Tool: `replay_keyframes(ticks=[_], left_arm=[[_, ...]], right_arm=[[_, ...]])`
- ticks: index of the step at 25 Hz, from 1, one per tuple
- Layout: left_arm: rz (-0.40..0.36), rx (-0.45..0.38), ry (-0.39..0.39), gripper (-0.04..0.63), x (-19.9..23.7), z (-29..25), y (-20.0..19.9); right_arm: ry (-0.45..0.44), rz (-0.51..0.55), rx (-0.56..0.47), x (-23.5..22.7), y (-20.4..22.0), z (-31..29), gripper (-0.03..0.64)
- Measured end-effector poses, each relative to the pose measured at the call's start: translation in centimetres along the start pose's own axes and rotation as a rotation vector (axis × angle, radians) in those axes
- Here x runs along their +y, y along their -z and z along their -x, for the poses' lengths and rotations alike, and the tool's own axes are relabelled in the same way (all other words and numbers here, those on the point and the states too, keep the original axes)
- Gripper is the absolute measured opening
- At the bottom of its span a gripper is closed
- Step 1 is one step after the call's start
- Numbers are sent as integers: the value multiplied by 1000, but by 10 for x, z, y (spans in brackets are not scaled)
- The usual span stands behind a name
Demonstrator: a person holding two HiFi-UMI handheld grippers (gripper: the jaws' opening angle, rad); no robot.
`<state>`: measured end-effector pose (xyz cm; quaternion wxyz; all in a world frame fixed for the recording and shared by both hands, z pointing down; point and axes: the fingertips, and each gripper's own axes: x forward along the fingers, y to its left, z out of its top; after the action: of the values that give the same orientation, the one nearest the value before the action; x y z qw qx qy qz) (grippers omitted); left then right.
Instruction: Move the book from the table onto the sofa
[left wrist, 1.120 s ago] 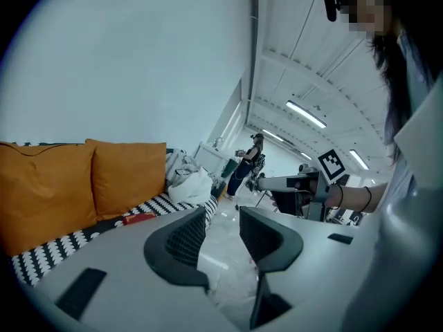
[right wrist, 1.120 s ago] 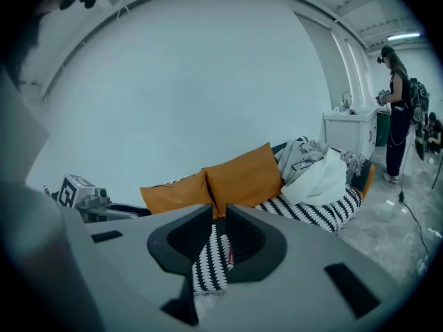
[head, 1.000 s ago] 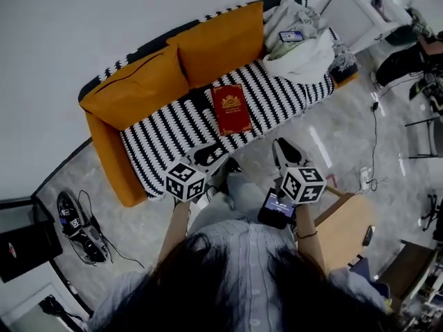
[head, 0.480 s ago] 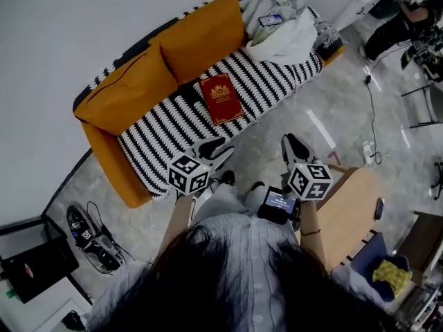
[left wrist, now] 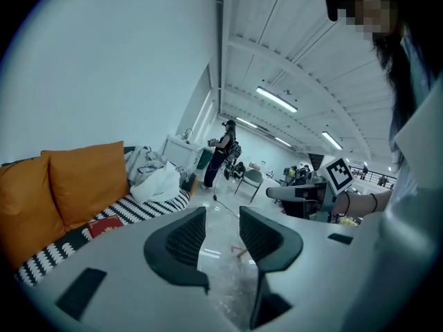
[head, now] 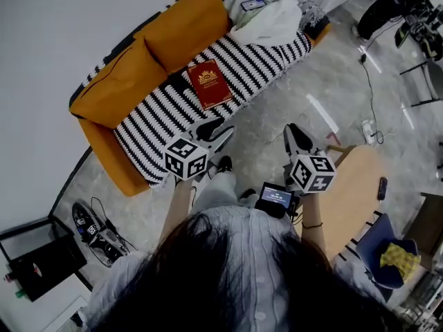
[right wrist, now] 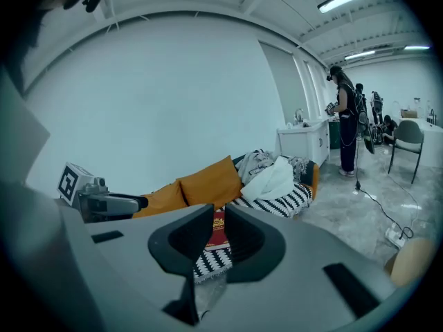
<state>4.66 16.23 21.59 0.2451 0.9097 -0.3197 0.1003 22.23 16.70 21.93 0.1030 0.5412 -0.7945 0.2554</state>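
Lying flat on the striped cover (head: 166, 126) of the orange sofa (head: 111, 161), the red book (head: 209, 84) is sitting at about eleven o'clock in the head view. It is mid-seat, just in front of the two orange cushions (head: 121, 81). A pile of pale clothes (head: 266, 19) is filling the sofa's end at one o'clock. A white wall (head: 55, 19) is running behind the sofa from nine to twelve o'clock. Glossy grey floor (head: 291, 102) is lying open between the seat's front edge and the person, widening toward three o'clock, where a cable (head: 367, 81) is trailing across it. A wooden table (head: 356, 185) is standing at four o'clock. The left gripper (head: 216, 131) is hanging with jaws well apart and empty. The right gripper (head: 294, 135) is showing only a narrow slit between its jaws, gripping nothing.
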Motion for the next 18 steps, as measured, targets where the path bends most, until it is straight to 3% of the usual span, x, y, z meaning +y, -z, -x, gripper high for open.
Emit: replay_keyframes(ticks=[12, 18], left_arm=[[-70, 79, 10, 163, -90, 1, 35], [-70, 60, 4, 163, -115, 3, 39]], right_arm=[[14, -35, -3, -32, 51, 80, 60], [-2, -20, -19, -33, 57, 106, 57]])
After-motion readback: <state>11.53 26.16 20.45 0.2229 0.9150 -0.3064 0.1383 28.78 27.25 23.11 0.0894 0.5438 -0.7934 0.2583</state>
